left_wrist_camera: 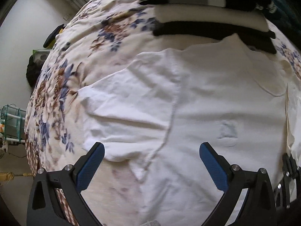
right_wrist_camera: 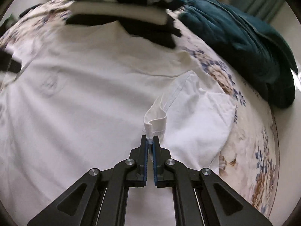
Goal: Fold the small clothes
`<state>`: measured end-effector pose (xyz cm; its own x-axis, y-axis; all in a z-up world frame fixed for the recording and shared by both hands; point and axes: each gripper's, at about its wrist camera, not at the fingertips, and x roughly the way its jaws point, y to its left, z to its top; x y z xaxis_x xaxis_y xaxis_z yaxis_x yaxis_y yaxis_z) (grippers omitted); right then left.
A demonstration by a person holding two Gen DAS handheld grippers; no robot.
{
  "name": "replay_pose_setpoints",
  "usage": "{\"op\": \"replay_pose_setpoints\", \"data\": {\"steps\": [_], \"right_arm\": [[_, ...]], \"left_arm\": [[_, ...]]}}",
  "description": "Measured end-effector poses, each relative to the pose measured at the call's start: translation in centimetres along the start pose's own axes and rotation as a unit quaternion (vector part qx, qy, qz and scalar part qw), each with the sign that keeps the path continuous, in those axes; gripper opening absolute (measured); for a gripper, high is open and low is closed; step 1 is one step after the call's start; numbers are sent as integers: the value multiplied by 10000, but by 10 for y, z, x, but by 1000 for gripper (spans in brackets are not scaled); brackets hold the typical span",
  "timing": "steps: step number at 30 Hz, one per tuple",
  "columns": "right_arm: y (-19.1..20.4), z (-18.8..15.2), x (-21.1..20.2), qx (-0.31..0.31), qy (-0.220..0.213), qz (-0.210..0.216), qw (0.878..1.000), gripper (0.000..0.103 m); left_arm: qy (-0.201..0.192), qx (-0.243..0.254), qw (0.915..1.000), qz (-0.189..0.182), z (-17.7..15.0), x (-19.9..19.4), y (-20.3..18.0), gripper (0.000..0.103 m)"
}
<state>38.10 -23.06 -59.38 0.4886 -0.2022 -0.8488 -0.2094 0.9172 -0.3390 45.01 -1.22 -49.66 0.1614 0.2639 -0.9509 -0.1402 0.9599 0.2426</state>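
A small white shirt (left_wrist_camera: 216, 98) lies spread flat on a floral bedspread (left_wrist_camera: 79, 43), with a faint pale-blue print on its front. Its left sleeve (left_wrist_camera: 128, 109) lies flat just ahead of my left gripper (left_wrist_camera: 151, 148), which hovers open above the cloth with nothing between its blue pads. In the right wrist view the same white shirt (right_wrist_camera: 84, 86) fills the middle. My right gripper (right_wrist_camera: 150, 138) is shut on the hem of the shirt's right sleeve (right_wrist_camera: 156, 120), which is lifted and folded over towards the shirt's body.
A stack of folded black and white clothes (left_wrist_camera: 207, 5) sits at the far edge of the shirt, also seen as the folded stack (right_wrist_camera: 122, 7). A crumpled teal garment (right_wrist_camera: 244, 43) lies at the right on the floral bedspread (right_wrist_camera: 250, 150). The bed's left edge drops to the floor (left_wrist_camera: 22, 43).
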Motion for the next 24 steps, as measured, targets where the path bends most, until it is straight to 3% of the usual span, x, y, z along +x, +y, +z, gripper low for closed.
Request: {"op": "replay_pose_setpoints", "data": {"steps": [7, 10, 11, 12, 13, 15, 17, 20, 23, 24], "right_arm": [[20, -24, -25, -716, -202, -7, 9972, 5], [27, -30, -30, -791, 87, 295, 9964, 6], [21, -29, -30, -599, 264, 487, 9967, 8], [11, -29, -30, -270, 476, 783, 9954, 18], [-3, -27, -31, 188, 647, 1128, 9913, 38], [-42, -29, -39, 1324, 741, 1687, 9739, 65], [-79, -32, -48, 2220, 723, 1761, 9563, 67], [-128, -39, -50, 3158, 884, 1276, 9361, 69], [-162, -43, -33, 3613, 1176, 809, 9215, 69], [-171, -45, -26, 3757, 1262, 732, 9152, 69]], "left_arm": [[131, -202, 9997, -101, -3, 6, 10, 103], [263, -256, 9979, -539, 4, 2, -1, 103], [250, -224, 9964, -783, 10, -2, -9, 103], [213, -149, 9940, -1062, 16, -7, -20, 103], [181, -31, 9906, -1354, 25, -11, -35, 103], [-25, 348, 9856, -1652, 42, -21, -71, 103], [-178, 681, 9827, -1713, 55, -26, -102, 103], [-203, 1129, 9786, -1710, 70, -20, -150, 103], [72, 1451, 9744, -1716, 77, -1, -189, 88], [197, 1575, 9720, -1732, 76, 6, -201, 78]]}}
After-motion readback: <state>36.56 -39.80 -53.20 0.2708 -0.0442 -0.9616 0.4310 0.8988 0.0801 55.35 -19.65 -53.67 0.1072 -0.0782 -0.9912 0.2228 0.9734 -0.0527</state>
